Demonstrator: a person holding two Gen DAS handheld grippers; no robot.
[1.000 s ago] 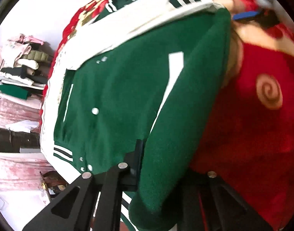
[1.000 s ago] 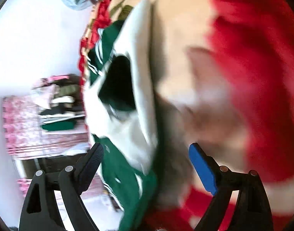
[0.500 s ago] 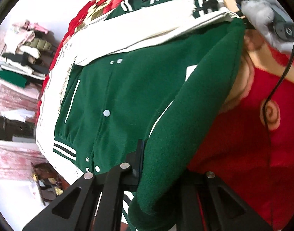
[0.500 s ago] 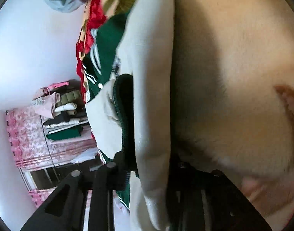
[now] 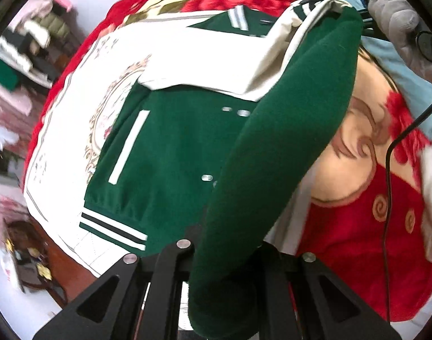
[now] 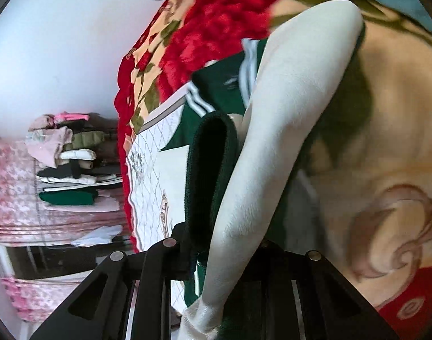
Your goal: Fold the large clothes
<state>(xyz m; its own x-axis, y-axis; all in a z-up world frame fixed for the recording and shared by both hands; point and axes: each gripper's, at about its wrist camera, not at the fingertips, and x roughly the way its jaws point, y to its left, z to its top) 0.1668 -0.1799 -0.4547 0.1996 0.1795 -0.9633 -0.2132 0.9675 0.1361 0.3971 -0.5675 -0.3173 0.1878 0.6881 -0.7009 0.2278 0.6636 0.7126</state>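
Left wrist view: left tongs (image 5: pixel 224 257) pinch jacket (image 5: pixel 170 153) green side edge, right tongs (image 6: pixel 218 257) closing on its cream sleeve (image 6: pixel 286 130), raised edge running lengthwise between both, rest spread ahead-left on bed (image 5: pixel 366 240), so fold goes leftward.

The right gripper (image 6: pixel 230 257), wide open a second ago, is closing on the jacket's cream sleeve (image 6: pixel 275 147). Both grippers now lift that jacket edge higher off the bed (image 5: pixel 357 249), so more of the green jacket (image 5: pixel 170 153) body shows.
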